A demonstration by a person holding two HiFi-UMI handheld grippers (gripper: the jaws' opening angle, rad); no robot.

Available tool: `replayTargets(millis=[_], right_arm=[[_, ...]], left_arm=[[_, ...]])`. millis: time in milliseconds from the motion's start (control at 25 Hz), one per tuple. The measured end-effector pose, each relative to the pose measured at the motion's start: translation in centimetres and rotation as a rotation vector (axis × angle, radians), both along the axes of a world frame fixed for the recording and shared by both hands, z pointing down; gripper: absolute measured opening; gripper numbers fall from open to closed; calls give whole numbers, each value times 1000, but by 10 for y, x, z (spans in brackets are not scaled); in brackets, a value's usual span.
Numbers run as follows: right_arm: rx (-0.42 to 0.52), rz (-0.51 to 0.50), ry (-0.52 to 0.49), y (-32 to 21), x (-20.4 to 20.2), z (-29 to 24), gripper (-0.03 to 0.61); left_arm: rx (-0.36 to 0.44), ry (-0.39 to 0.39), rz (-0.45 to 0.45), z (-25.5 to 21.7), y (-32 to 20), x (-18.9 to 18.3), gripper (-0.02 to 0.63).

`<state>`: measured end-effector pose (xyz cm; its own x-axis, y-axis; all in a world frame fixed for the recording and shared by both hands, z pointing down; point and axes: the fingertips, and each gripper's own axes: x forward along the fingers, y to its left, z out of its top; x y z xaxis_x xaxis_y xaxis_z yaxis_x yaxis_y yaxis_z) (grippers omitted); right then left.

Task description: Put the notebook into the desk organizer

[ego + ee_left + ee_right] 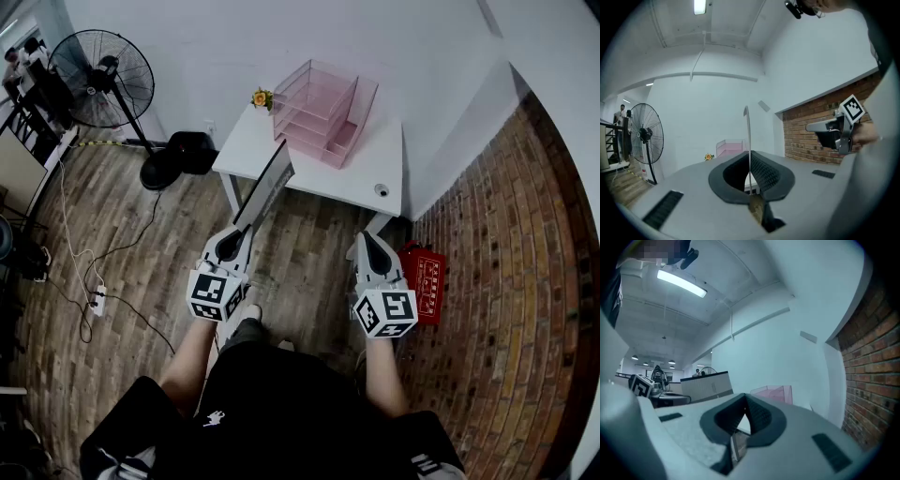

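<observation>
The left gripper (241, 230) is held level in front of the person, and its jaws are clamped on the notebook (265, 186). In the left gripper view (750, 153) the notebook (748, 136) is seen edge-on as a thin upright line, pinched at its lower end between the pads and rising well above the jaw tips. In the head view its far end is seen against the near left corner of the table (375, 159), apart from the organizer (323, 112).

The right gripper (367, 238) is held beside the left, also level. Its jaws (744, 398) are brought together, with nothing between them.

The pink organizer stands at the back of the white table, against the wall. A flower (261, 97) is set just to its left. A fan (101, 77) stands on the floor, well to the left.
</observation>
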<state>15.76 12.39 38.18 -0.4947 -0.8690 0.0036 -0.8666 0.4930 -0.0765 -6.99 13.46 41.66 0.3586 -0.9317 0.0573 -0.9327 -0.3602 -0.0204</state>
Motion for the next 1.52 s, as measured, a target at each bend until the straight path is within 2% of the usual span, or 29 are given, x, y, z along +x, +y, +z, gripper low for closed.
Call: replayTargets(millis=[520, 1000, 1520], right_arm=[[-8, -20, 5, 2, 1, 6, 3], [-17, -41, 9, 0, -1, 11, 3], [-43, -38, 1, -39, -8, 18, 3]], left_arm=[[15, -51, -8, 1, -6, 19, 11], [12, -49, -10, -1, -7, 25, 11], [-10, -59, 5, 5, -48, 22, 11]])
